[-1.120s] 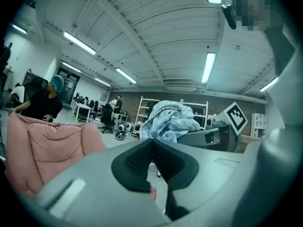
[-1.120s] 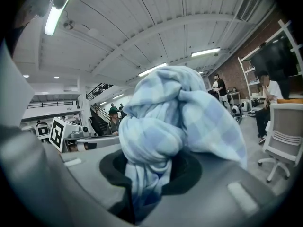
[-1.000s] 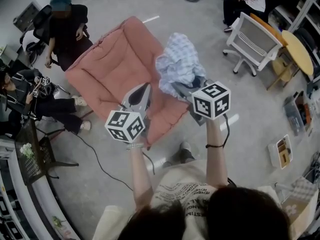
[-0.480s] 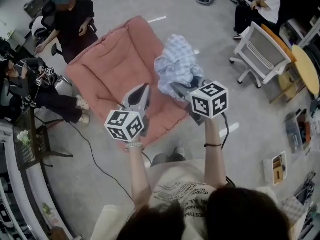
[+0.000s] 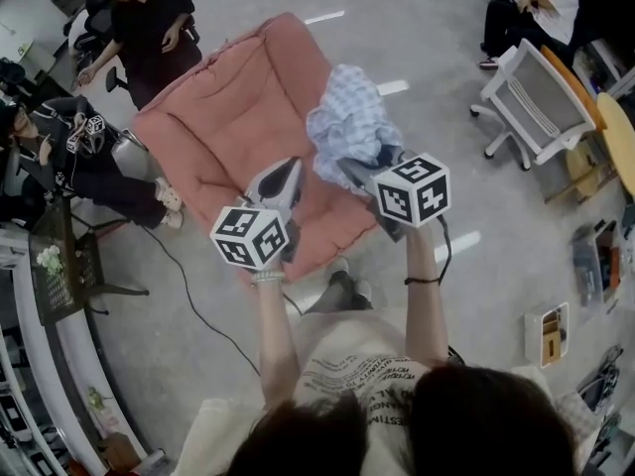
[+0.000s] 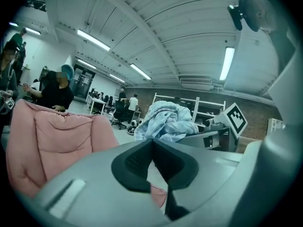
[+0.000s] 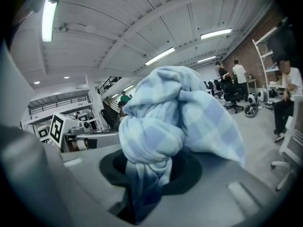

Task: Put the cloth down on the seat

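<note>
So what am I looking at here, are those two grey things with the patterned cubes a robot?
There is no robot. A person holds two hand tools called grippers, each like a pair of tongs with two jaws. The marked cubes are part of them. The head view comes from a camera on the person's head, looking down. The two gripper views come from cameras that ride on each gripper and look along its jaws. The right gripper is clamped on a bunched blue checked cloth, held in the air near a pink seat. The left gripper is shut and holds nothing.
</note>
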The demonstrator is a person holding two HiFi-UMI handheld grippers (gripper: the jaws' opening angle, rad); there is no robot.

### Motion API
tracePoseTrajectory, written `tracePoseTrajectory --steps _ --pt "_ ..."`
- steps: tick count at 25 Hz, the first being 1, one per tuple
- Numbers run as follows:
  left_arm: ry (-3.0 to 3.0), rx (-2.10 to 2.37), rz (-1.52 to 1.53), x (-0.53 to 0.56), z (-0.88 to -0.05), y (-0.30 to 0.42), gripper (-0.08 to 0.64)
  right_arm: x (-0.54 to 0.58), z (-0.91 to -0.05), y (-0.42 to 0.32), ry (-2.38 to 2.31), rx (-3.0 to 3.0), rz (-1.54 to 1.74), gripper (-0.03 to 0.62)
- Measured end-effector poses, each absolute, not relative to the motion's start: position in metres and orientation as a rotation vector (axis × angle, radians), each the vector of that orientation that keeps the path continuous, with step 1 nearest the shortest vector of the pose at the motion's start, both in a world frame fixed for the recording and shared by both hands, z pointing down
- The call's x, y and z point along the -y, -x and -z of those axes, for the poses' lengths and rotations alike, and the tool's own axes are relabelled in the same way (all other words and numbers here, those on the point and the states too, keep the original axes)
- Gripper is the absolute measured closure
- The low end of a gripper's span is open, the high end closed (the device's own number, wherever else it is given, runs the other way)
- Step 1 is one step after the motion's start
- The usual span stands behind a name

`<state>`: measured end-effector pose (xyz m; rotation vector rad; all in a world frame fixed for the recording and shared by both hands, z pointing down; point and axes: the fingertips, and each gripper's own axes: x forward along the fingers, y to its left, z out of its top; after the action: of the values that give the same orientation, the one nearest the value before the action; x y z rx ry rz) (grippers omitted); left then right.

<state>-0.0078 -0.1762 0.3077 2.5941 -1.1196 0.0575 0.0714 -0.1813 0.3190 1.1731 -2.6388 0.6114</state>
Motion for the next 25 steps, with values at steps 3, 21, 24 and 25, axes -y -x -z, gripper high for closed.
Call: tracePoseTrajectory --steps 3,21,24,25 --pt "-2.572 1.11 -0.063 0.192 -0.313 0.018 0.555 0.192 -0.327 -0.06 -1.149 2.617 -0.618 0.474" --pt "-2.451 1.045 -0.189 0.248 -0.38 0.048 0.555 0.253 -0.388 -0.03 -1.118 2.525 -0.809 0.474" --pt "-2.427 1.047 -0.215 0.253 -0.396 0.05 0.555 0.265 -0.398 -0.029 -1.09 2.524 -0.847 0.474" --pt "-2.419 1.05 -0.226 0.254 -0.401 0.05 0.555 0.27 -0.403 -0.03 -1.076 2.517 -0.848 0.474"
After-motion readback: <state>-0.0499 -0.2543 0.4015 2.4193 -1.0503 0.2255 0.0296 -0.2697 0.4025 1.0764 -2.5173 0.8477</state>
